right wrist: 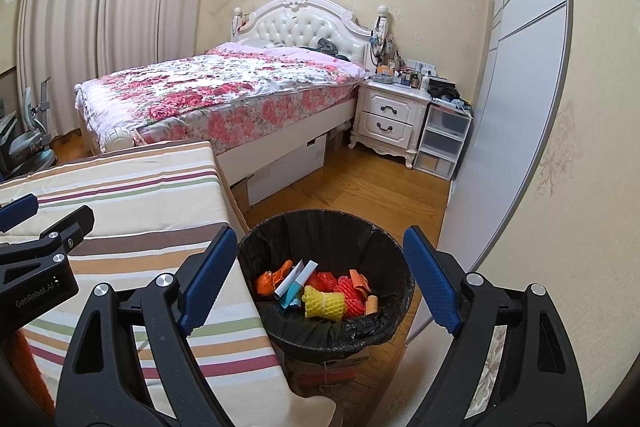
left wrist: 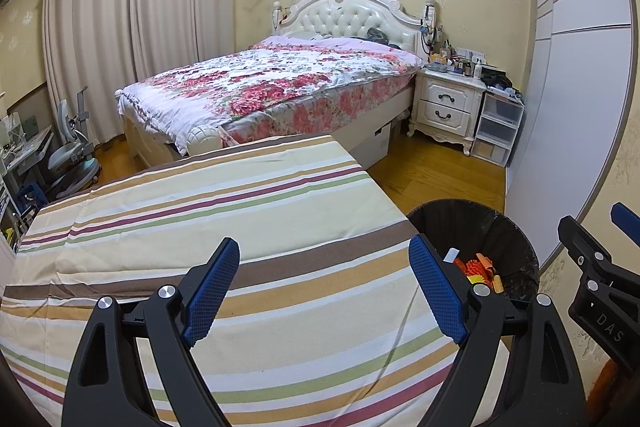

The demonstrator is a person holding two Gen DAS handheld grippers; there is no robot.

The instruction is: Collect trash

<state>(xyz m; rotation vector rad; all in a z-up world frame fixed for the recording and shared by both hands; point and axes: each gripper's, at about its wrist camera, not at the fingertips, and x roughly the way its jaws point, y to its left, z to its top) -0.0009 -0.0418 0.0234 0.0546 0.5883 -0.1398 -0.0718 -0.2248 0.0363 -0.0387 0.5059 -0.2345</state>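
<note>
Right now both grippers are hanging wide open with nothing between their blue pads. In the left wrist view the left gripper [left wrist: 324, 291] is filling the lower middle of the frame, poised above a striped cloth [left wrist: 224, 211] that is covering a flat surface; no trash is lying on the part of the cloth that shows. The right gripper's [right wrist: 320, 281] black frame is also poking in at the right edge of that view.

In the right wrist view the right gripper is sitting in the lower middle of the frame, its fingers framing the bin [right wrist: 326, 275], which is standing just beside the cloth's right edge. A black bag [right wrist: 276, 239] is lining the bin. Trash is already lying inside at the bottom: a yellow foam net [right wrist: 323, 303], red foam netting [right wrist: 349, 291], an orange scrap [right wrist: 272, 279], a white strip [right wrist: 294, 277] and a small tan piece [right wrist: 372, 303]. The left gripper's frame is showing at the left edge of this view, over the cloth.

Behind, in the upper middle of both frames, a bed [right wrist: 224, 87] with a floral cover is standing against the wall, a nightstand [right wrist: 390, 115] to its right.
</note>
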